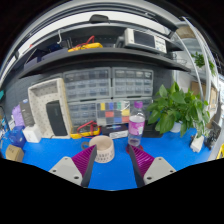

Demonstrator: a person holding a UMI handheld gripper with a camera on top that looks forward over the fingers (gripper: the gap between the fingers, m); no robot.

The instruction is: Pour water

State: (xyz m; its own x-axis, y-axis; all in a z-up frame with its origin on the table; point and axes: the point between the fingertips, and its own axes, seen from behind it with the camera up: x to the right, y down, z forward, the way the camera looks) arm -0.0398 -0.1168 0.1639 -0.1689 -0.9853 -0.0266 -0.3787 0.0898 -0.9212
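Gripper (112,165) open over the blue surface (115,175), beige cup (102,149) between its fingers, bottle (136,128) just beyond.

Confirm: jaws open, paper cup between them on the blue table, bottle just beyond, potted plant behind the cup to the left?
One error: in the gripper view the potted plant stands on the right, not the left. The rest holds: gripper jaws open, paper cup between them on the blue table, bottle just beyond.

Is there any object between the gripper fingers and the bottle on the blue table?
The gripper is open. A beige cup stands just ahead of its fingers, left of the straight path. The bottle is beyond, slightly right; nothing visible blocks it.
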